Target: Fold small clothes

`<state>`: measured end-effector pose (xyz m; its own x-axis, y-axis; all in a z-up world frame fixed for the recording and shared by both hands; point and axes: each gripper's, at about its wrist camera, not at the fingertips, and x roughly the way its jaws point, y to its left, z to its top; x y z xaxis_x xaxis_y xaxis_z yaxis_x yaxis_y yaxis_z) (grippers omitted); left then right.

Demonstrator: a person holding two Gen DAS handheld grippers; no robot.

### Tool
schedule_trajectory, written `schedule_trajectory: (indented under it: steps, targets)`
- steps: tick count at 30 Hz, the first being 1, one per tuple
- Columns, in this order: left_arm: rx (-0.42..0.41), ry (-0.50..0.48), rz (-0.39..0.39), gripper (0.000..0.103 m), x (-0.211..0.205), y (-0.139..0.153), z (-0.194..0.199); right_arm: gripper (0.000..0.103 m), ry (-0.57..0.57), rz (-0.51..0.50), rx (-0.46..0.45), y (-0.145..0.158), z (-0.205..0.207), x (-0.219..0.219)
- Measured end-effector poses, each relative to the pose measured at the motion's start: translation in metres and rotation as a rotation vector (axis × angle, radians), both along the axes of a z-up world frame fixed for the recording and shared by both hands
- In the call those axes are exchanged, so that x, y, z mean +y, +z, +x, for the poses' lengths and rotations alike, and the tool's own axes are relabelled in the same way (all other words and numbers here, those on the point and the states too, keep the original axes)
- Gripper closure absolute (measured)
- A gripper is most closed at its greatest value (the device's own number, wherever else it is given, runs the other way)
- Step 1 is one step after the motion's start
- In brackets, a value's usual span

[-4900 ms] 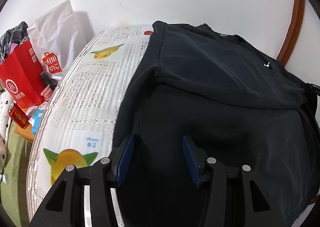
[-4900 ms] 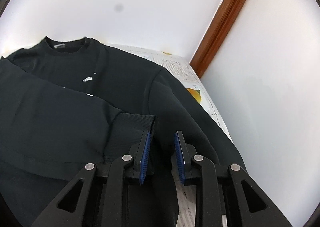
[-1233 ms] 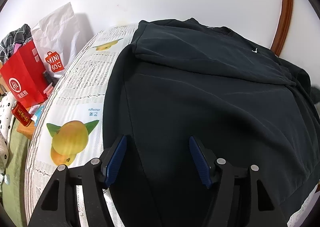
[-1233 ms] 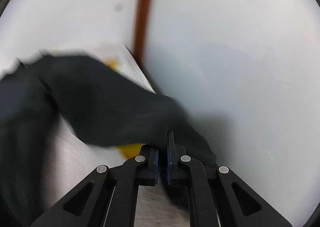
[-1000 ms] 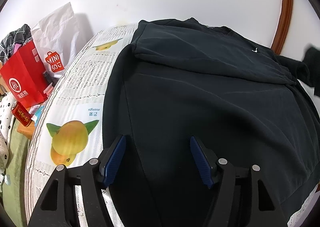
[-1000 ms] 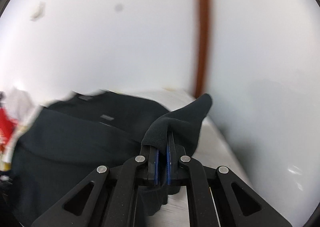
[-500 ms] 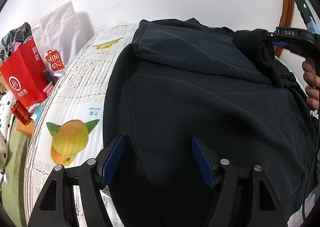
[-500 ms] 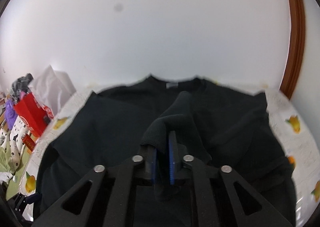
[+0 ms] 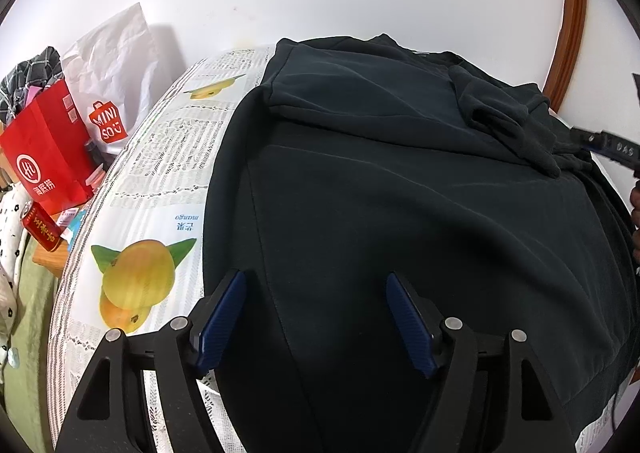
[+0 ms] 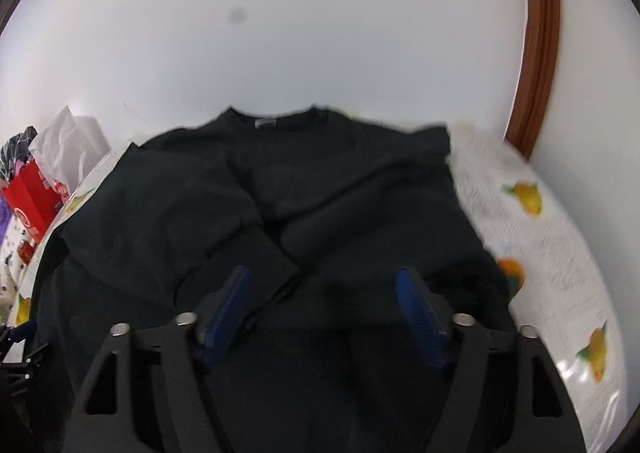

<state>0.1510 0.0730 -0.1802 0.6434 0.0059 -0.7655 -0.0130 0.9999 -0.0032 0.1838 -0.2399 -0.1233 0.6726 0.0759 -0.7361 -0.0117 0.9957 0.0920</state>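
So since a second ago the right gripper (image 10: 324, 303) has let go of the sleeve it was carrying. It was clamped shut on the cuff, and now its jaws are opening with nothing pinched between the blue pads; they just hang over the fabric. That right sleeve (image 10: 384, 221) now lies folded across the chest of the black sweatshirt (image 9: 400, 193), meeting the left sleeve (image 10: 180, 209) near the middle. In the left wrist view the dropped cuff sits bunched up at the far right of the shirt, right by the other gripper's tip.

The left gripper (image 9: 316, 317) hasn't gone anywhere. It's hovering over the near hem, jaws wide and still opening a touch, gripping nothing.

The sweatshirt is spread flat on the mango-print tablecloth (image 9: 160, 181), collar toward the wall. A red bag (image 9: 44, 157) and a white Miniso bag (image 9: 116, 81) sit off the table's left side.
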Motion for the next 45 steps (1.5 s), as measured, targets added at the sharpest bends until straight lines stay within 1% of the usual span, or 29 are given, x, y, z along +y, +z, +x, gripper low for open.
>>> schedule_trajectory:
  steps: [1,3,6,8,12,16,19,20,22,23,26,28,30,34,38,43,45]
  targets:
    - [0.0,-0.001,-0.001,0.032,0.0,0.0,0.0,0.044,0.008,0.002,0.009,-0.004,0.002,0.003]
    - [-0.001,-0.001,-0.003,0.032,0.0,0.0,0.0,0.053,0.015,-0.016,0.029,-0.01,0.006,0.008]
    - [-0.001,0.0,-0.007,0.032,0.001,0.001,0.0,0.059,-0.033,0.007,0.054,-0.02,0.004,-0.001]
    - [0.0,-0.001,0.001,0.032,0.0,0.0,0.0,0.062,-0.063,-0.011,0.067,-0.022,-0.003,-0.01]
    - [0.001,0.0,0.008,0.031,-0.001,0.0,0.0,0.061,-0.128,-0.058,0.08,-0.023,-0.028,-0.043]
    - [0.001,-0.001,0.013,0.031,-0.002,0.0,0.0,0.061,-0.137,-0.108,0.068,-0.022,-0.059,-0.075]
    - [0.0,-0.001,0.017,0.031,-0.002,0.0,0.0,0.061,-0.131,-0.091,0.08,-0.025,-0.078,-0.093]
    - [0.001,-0.001,0.018,0.031,-0.002,0.0,0.0,0.061,-0.13,-0.078,0.067,-0.025,-0.086,-0.098]
    - [0.001,-0.002,0.019,0.031,-0.002,0.0,0.0,0.061,-0.113,-0.083,0.03,-0.025,-0.098,-0.1]
    - [0.0,-0.002,0.021,0.031,-0.003,0.0,0.0,0.061,-0.103,-0.089,0.028,-0.026,-0.1,-0.099]
    - [0.005,0.003,0.033,0.031,-0.005,0.003,-0.003,0.061,-0.066,-0.118,0.036,-0.034,-0.103,-0.091]
    - [0.019,0.003,0.023,0.031,-0.009,0.008,-0.007,0.061,-0.053,-0.141,0.065,-0.04,-0.102,-0.087]
    - [0.012,-0.001,0.015,0.032,-0.014,0.016,-0.01,0.061,-0.048,-0.128,0.071,-0.041,-0.1,-0.088]
    - [-0.017,-0.033,0.037,0.031,-0.041,0.038,-0.009,0.061,-0.057,-0.092,0.084,-0.044,-0.098,-0.095]
    - [-0.048,-0.096,0.057,0.031,-0.083,0.055,0.002,0.06,-0.059,-0.081,0.088,-0.045,-0.098,-0.096]
    - [-0.05,-0.182,0.075,0.031,-0.136,0.058,0.024,0.06,-0.059,-0.095,0.091,-0.046,-0.097,-0.095]
    - [-0.053,-0.215,0.099,0.031,-0.159,0.056,0.033,0.059,-0.059,-0.092,0.091,-0.046,-0.097,-0.095]
